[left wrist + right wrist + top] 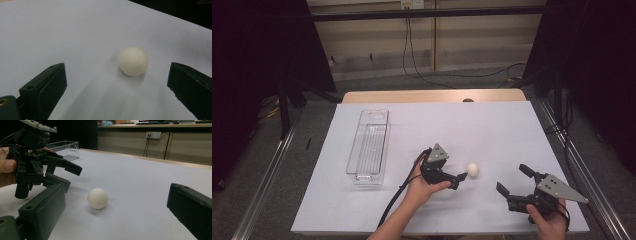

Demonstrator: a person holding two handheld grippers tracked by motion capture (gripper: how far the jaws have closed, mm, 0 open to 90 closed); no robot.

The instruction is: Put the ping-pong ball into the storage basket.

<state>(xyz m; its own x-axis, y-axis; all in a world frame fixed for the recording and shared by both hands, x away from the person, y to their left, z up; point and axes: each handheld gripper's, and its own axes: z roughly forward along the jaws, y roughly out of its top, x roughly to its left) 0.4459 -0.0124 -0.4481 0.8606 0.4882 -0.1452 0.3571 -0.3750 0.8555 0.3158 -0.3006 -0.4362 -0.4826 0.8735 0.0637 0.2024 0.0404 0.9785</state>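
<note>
A small white ball (472, 169) rests on the white sheet near the table's front. My left gripper (460, 180) lies just left of the ball, open, jaws pointing at it without touching. In the left gripper view the ball (133, 61) sits ahead of the left gripper (117, 80), nearer the right-hand jaw. My right gripper (513, 180) is open to the ball's right, a short way off. In the right gripper view the ball (97, 198) lies ahead of the open right gripper (117, 199), with the left gripper (71, 177) and a hand behind it.
A long clear plastic container (368, 146) stands on the left of the white sheet (492, 125), also visible as the container (63, 146) far back. Black frame posts flank the table. Cables hang on the far wall.
</note>
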